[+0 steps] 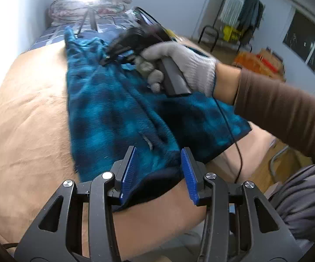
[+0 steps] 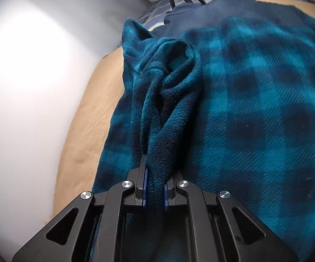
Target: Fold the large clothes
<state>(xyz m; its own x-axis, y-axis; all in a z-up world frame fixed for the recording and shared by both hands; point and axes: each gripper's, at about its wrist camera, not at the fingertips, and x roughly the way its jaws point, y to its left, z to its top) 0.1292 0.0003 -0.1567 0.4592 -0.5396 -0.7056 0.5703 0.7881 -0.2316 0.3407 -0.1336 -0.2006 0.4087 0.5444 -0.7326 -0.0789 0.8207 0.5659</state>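
My right gripper [image 2: 155, 187] has its jaws clamped on a bunched fold of the teal fleece garment [image 2: 255, 109]; my left gripper [image 1: 157, 172] has its jaws apart over the hem on the bed [image 1: 31, 113].

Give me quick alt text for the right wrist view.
The right gripper is shut on a bunched fold of the blue checked fleece, which spreads over a tan bed cover. A white wall fills the left.
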